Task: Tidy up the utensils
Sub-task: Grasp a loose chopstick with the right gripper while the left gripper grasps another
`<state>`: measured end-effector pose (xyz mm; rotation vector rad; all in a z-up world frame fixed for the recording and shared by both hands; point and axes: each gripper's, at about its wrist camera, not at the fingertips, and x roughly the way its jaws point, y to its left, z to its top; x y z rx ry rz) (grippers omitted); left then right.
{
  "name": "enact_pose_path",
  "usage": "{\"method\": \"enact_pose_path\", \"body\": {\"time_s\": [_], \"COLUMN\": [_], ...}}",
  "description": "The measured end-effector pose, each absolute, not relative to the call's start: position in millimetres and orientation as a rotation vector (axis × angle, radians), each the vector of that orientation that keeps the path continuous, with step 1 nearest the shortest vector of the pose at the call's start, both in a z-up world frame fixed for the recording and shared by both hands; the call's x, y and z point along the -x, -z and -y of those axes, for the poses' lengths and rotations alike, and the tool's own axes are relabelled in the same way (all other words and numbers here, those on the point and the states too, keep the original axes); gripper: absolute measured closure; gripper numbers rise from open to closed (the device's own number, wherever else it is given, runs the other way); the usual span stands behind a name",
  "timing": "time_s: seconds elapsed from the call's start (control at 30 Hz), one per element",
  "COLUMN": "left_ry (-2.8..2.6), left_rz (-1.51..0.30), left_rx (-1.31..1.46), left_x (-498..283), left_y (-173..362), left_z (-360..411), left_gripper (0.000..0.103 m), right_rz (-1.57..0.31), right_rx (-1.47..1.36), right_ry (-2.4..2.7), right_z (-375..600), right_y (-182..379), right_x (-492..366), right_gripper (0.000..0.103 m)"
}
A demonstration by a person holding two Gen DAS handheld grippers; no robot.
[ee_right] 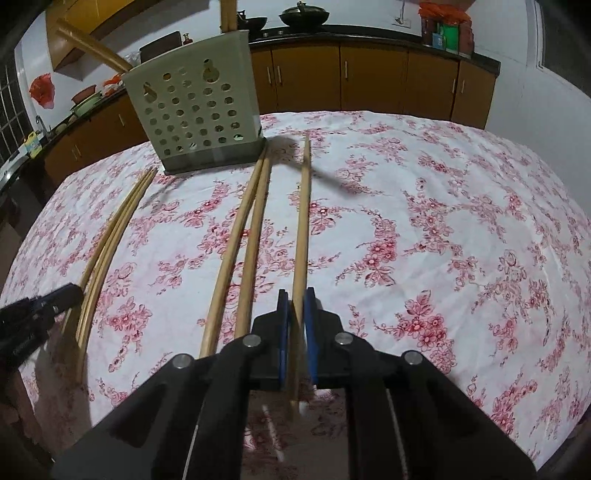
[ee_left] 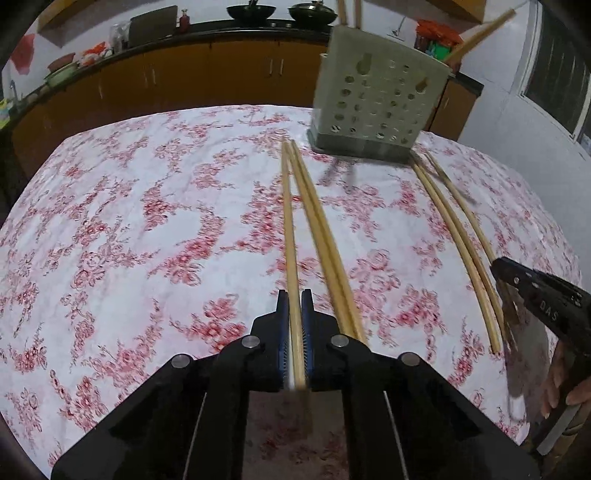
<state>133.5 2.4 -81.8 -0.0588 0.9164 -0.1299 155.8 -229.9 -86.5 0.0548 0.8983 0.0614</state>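
Wooden chopsticks lie on a table with a red floral cloth (ee_left: 147, 221). My left gripper (ee_left: 294, 295) is shut on one chopstick (ee_left: 289, 221); two more (ee_left: 321, 229) lie just right of it. My right gripper (ee_right: 296, 295) is shut on another chopstick (ee_right: 303, 221); a pair (ee_right: 247, 236) lies left of it. A perforated pale-green utensil holder (ee_left: 373, 99), (ee_right: 195, 107) stands at the far side with several chopsticks in it. Another pair (ee_right: 107, 243) lies at the left, by the left gripper (ee_right: 37, 310). The right gripper (ee_left: 535, 295) shows at the right edge.
Brown kitchen cabinets (ee_right: 369, 77) with a dark counter run behind the table, with woks (ee_left: 251, 11) and bowls on top. The table's near edge is just below both grippers. A window (ee_left: 554, 88) is at the right.
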Motion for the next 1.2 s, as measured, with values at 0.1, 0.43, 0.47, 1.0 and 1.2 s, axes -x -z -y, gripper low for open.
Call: {"method": "enact_pose_path", "body": {"time_s": [0.1,0.43,0.47,1.0,1.2], "left_ry": [0.096,0.056,0.056,0.067,0.064], "left_rz": [-0.913,-0.885,-0.885,-0.882,-0.882], "left_rx": [0.063,0.100,0.102,0.134,0.130], "left_x": [-141,-151,-152,-150,-149], "left_y": [81,83,83,83,83], "left_z": [-13,-34,-34,-38,-38], "left_gripper": [0.096,0.095,0.095,0.095,0.095], "right_rz": [-0.892,-0.872,-0.872,-0.871,-0.870], "right_rx": [-0.038,-0.083,-0.085,-0.094,-0.097], "right_ry": [-0.035,0.052,0.051,0.045,0.044], "right_z": [233,264,265,265,264], "right_y": [87,88,88,89,89], "right_x": [-162,-183,-183,-182,-181], "right_gripper": [0.094,0.094,0.094,0.094,0.094]}}
